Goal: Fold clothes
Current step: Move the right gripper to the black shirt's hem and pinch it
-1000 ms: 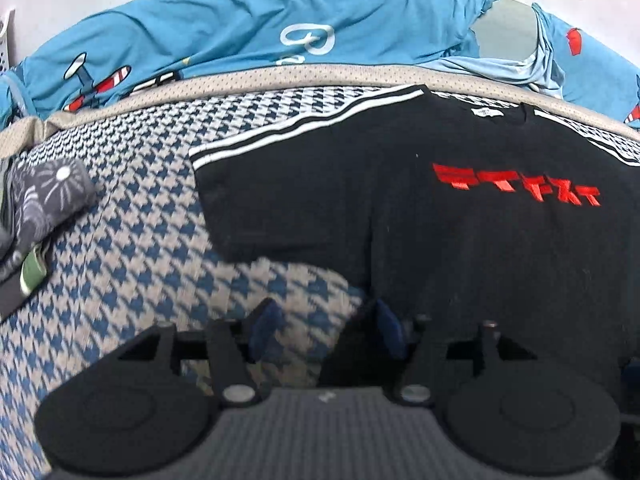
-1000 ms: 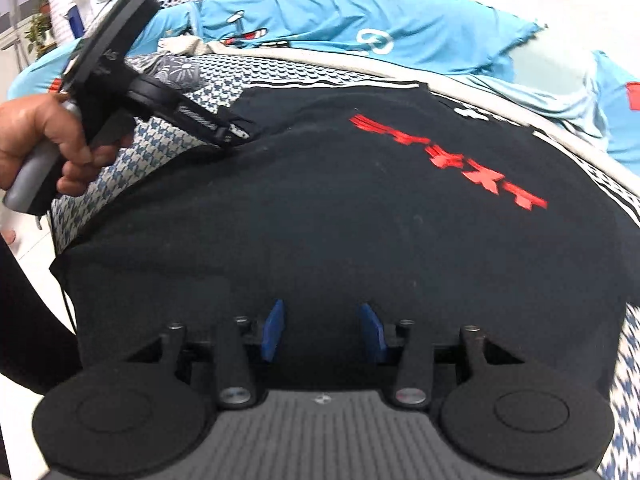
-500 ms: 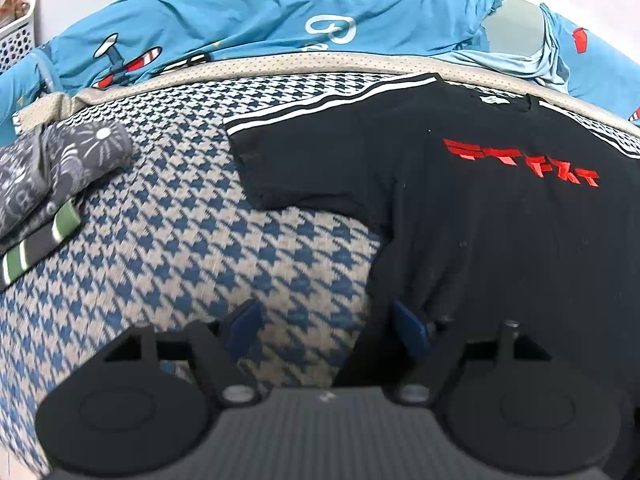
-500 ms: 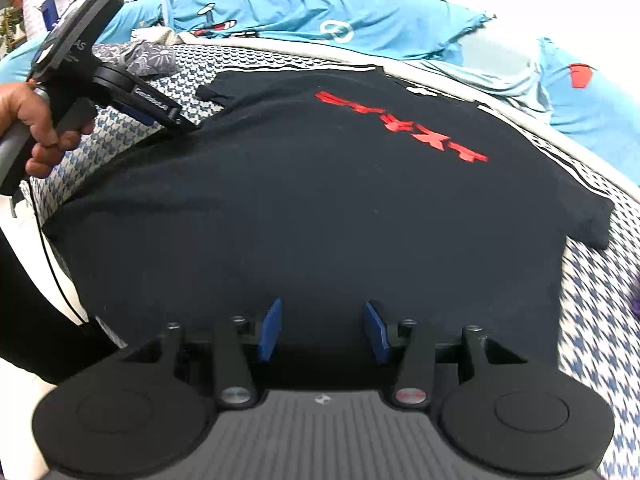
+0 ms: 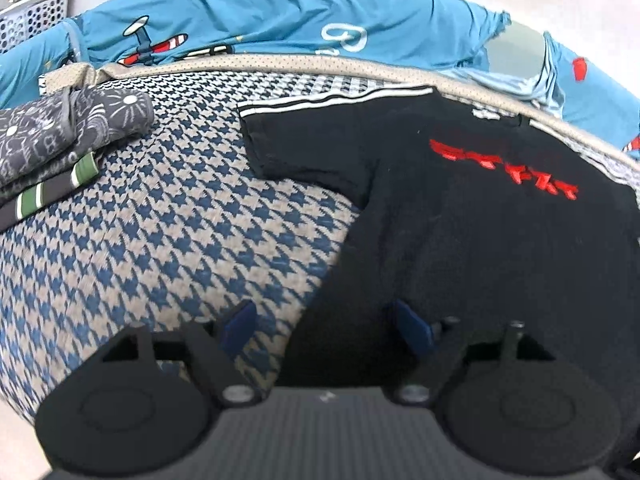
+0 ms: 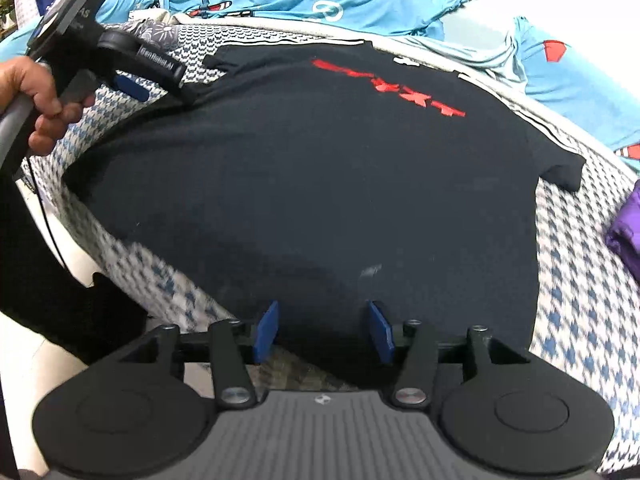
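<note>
A black T-shirt (image 6: 320,184) with red lettering and white-striped sleeves lies spread flat, front up, on the houndstooth bed cover (image 5: 160,240); it also shows in the left wrist view (image 5: 480,240). My left gripper (image 5: 326,326) is open, straddling the shirt's left side edge below the sleeve. In the right wrist view the left gripper (image 6: 160,84) hovers by that edge, held by a hand. My right gripper (image 6: 322,332) is open over the shirt's bottom hem.
Folded grey patterned and green-striped clothes (image 5: 60,152) lie at the left. A blue printed sheet (image 5: 280,24) is bunched along the back. A purple garment (image 6: 628,232) lies at the right. A white basket (image 5: 32,16) stands at the far left.
Both grippers have drawn back toward the near edge, so more of the shirt and bed shows. The left gripper moved left off the shirt body to its side edge and its fingers spread wider.
</note>
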### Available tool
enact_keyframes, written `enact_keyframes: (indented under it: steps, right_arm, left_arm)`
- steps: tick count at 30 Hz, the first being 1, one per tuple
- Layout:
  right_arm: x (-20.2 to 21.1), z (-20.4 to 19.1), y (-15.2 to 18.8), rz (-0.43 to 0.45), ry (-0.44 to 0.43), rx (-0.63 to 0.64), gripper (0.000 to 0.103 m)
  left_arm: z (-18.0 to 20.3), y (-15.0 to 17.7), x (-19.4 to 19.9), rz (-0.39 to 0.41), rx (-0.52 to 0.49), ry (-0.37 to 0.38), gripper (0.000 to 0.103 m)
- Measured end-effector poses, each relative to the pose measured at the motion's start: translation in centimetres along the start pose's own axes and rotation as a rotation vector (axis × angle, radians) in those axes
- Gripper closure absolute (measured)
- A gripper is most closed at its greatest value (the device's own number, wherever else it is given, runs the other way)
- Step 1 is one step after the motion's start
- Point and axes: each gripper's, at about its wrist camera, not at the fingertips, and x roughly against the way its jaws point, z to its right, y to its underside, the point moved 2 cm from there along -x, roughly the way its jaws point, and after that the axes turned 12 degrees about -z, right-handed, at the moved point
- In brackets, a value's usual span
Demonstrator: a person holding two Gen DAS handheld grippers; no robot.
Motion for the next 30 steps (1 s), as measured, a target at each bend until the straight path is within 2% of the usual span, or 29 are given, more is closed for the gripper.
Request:
enact_keyframes:
  steps: [2, 5, 9, 14, 19, 20, 22, 24, 26, 30]
  right_arm:
    - [0.4, 0.4, 0.4, 0.008, -0.013, -0.048, 0.054]
    - [1.6, 1.7, 1.0, 0.067, -0.019, -0.138, 0.054]
    - [2.9, 3.8, 1.8, 0.123, 0.079, -0.273, 0.054]
    - [3.2, 7.3, 3.4, 0.092, 0.179, -0.470, 0.054]
    - [2.4, 8.7, 4.3, 0.045, 0.150, -0.542, 0.054]
    - [2.3, 8.6, 4.3, 0.049, 0.140, -0.546, 0.056]
    - [2.2, 8.5, 4.4, 0.056, 0.119, -0.554, 0.066]
    - [2.1, 8.3, 4.4, 0.067, 0.102, -0.553, 0.086]
    - [2.2, 8.0, 4.4, 0.081, 0.097, -0.541, 0.095]
    - [3.1, 8.5, 4.7, 0.126, 0.117, -0.585, 0.099]
  left_arm:
    - [0.4, 0.2, 0.5, 0.022, 0.004, 0.011, 0.027]
    - [1.3, 0.4, 1.0, 0.043, 0.002, 0.023, 0.026]
    - [2.4, 0.8, 1.1, 0.040, -0.009, 0.051, 0.023]
    - [3.7, 0.9, 1.0, 0.044, -0.040, 0.065, 0.022]
    - [4.4, 0.7, 0.7, 0.038, -0.043, 0.077, 0.022]
    - [4.6, 0.7, 0.7, 0.037, -0.045, 0.077, 0.022]
    - [4.8, 0.7, 0.6, 0.034, -0.049, 0.077, 0.021]
    - [4.9, 0.7, 0.5, 0.032, -0.051, 0.076, 0.019]
    - [5.0, 0.7, 0.4, 0.029, -0.053, 0.075, 0.018]
    - [5.0, 0.7, 0.2, 0.023, -0.060, 0.062, 0.015]
